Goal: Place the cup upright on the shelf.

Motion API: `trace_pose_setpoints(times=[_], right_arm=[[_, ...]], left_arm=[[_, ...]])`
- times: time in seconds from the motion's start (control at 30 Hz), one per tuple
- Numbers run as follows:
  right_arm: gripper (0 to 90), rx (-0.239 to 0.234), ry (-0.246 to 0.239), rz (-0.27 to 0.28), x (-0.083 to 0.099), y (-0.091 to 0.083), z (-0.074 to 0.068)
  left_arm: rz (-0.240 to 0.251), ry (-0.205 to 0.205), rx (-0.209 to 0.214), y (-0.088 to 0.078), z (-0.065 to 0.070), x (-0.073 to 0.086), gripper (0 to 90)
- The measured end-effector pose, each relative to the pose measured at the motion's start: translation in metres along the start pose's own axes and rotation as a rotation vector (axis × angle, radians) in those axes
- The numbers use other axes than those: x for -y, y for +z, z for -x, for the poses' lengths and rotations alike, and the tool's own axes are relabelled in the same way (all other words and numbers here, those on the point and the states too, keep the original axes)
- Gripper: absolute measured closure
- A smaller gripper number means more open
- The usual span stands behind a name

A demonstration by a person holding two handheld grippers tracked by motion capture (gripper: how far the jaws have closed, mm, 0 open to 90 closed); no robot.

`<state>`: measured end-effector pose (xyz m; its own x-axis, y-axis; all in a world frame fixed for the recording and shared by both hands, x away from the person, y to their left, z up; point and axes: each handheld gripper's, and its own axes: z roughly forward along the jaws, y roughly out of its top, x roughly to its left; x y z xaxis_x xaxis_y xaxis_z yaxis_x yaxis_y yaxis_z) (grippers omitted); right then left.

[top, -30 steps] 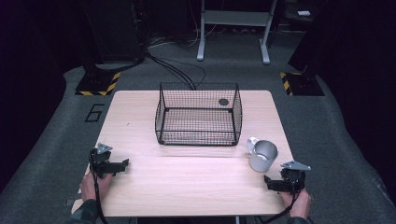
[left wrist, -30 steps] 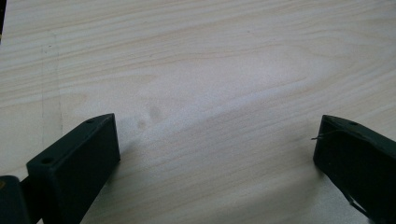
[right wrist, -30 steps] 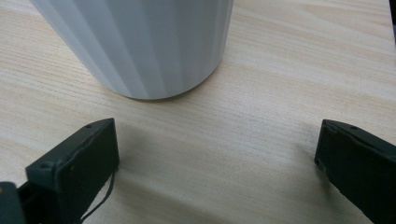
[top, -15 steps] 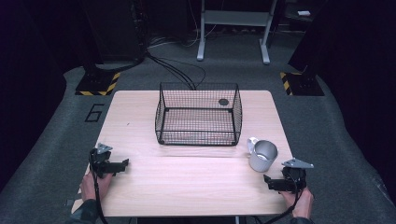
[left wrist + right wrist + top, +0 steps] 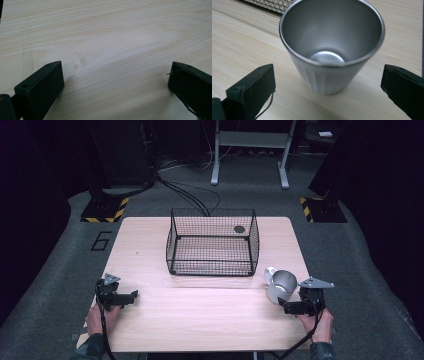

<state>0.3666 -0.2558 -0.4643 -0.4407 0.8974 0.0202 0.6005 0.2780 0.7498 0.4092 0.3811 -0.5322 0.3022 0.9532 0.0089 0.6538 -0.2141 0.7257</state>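
A smooth, brushed-metal cup with a rolled rim and tapering walls stood upright and empty on the pale wood-grain worktop, just ahead of the right tongs, whose black block-like jaws were spread wide to either side of it without touching, probably lined up to close on its body. Beyond the cup and away from those tongs sat a black wire-mesh basket, open-topped and seemingly a likely place for it. The left tongs, well apart from both, rested with jaws equally spread over bare worktop, holding nothing.
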Motion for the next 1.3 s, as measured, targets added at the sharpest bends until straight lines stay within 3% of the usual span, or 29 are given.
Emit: trace_pose_setpoints(times=[0.13,0.5,1.3], right_arm=[[0.0,-0.021,-0.028,0.000,-0.012,0.006,0.003],[0.0,-0.065,-0.046,-0.026,-0.028,0.022,0.008],[5.8,-0.033,-0.077,-0.013,-0.033,0.025,0.004]], left_arm=[[0.001,-0.001,0.000,0.000,0.000,0.000,0.3],[0.000,0.001,0.000,0.000,0.000,0.000,0.3],[0.001,0.000,0.000,0.000,0.000,0.000,0.4]])
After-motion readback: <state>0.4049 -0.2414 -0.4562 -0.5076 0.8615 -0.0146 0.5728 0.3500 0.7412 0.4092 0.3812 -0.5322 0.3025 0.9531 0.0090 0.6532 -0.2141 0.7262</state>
